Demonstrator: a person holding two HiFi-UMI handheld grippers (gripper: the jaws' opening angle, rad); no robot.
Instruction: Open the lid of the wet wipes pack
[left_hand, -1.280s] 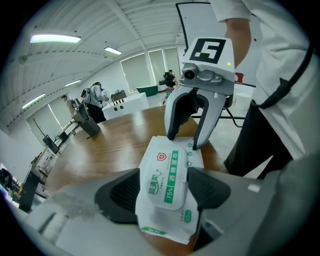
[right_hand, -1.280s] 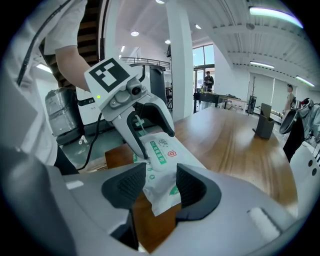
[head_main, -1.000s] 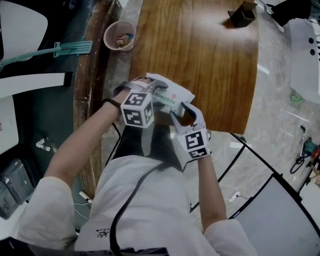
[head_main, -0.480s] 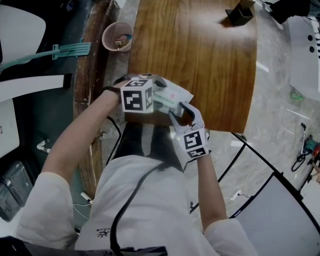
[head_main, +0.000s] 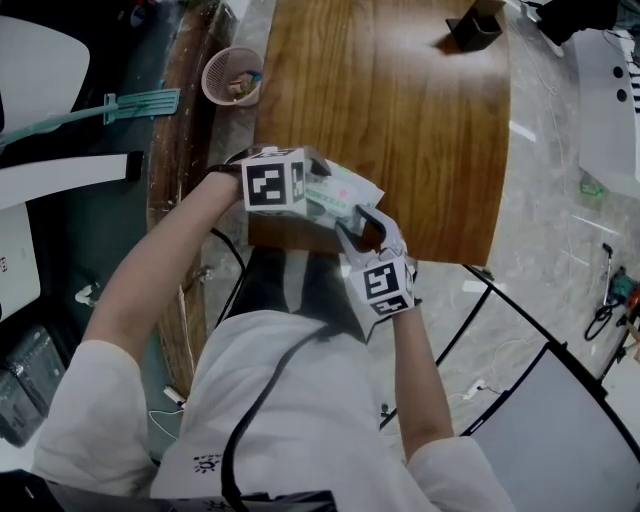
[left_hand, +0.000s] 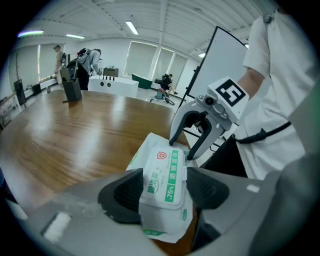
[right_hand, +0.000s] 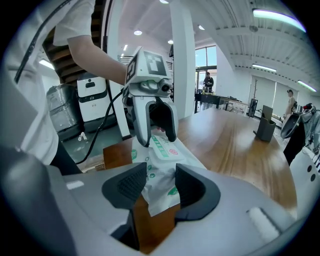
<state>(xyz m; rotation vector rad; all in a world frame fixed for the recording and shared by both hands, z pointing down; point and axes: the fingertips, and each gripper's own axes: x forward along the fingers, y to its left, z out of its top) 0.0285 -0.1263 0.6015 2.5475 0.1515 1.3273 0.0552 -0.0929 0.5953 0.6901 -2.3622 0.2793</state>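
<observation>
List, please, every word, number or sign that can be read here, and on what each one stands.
"75%": on the green band of the pack's lid, left gripper view.
Chinese characters beside it: too blurred to read.
Red shield with a cross: a sign on the lid, no words.
Left cube and right cube: square markers only, no text.

one wet wipes pack (head_main: 345, 190), two claws (left_hand: 165, 187) (right_hand: 160, 186), one table (head_main: 400, 120), one basket (head_main: 232, 75)

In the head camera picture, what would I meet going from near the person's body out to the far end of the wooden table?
right gripper → wet wipes pack → pink basket, beside the table's left edge → dark box at the far end.
</observation>
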